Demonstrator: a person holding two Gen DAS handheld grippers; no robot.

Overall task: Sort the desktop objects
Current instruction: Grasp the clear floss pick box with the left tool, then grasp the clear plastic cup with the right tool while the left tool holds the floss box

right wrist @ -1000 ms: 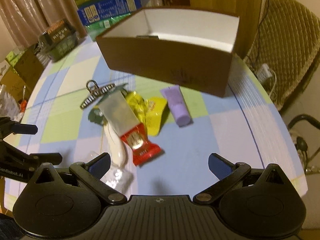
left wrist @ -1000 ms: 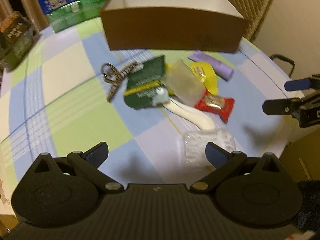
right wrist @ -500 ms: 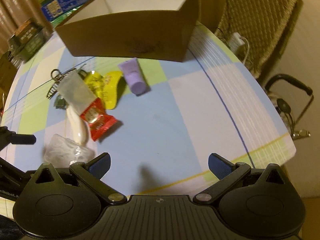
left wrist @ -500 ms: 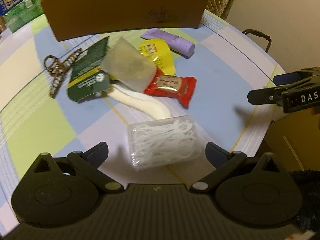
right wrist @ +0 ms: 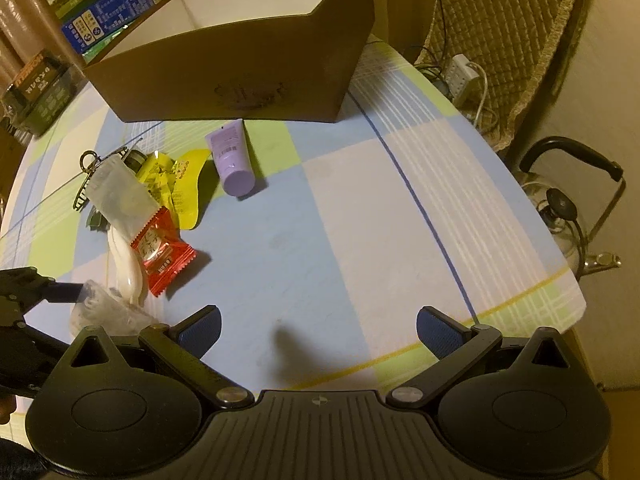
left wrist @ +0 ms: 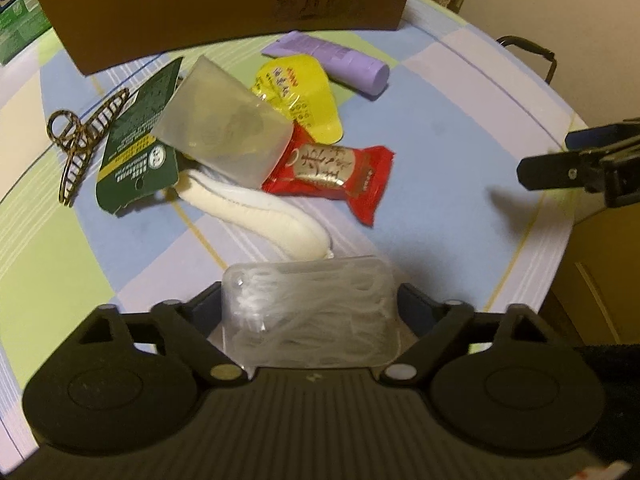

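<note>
A clear plastic box of white floss picks (left wrist: pixel 312 320) lies on the checked cloth between the fingers of my left gripper (left wrist: pixel 310 300). The jaws are closing, their pads right beside the box's short sides. Beyond it lie a white padded piece (left wrist: pixel 260 216), a red candy wrapper (left wrist: pixel 332 168), a frosted pouch (left wrist: pixel 224 132), a yellow packet (left wrist: pixel 300 92), a purple tube (left wrist: pixel 340 60), a green card (left wrist: pixel 140 136) and a hair claw (left wrist: pixel 80 136). My right gripper (right wrist: pixel 319 326) hangs open over bare cloth, with nothing between its fingers.
A big brown cardboard box (right wrist: pixel 240 72) stands at the back of the table. Printed cartons (right wrist: pixel 112 16) are stacked behind it. The table's right edge (right wrist: pixel 560 280) drops off beside a kettle (right wrist: pixel 560 208) and a wicker chair (right wrist: pixel 500 20).
My left gripper has come down and forward until the floss box sits between its fingers, and the jaws have narrowed. The right gripper has swung right and lower over the bare cloth.
</note>
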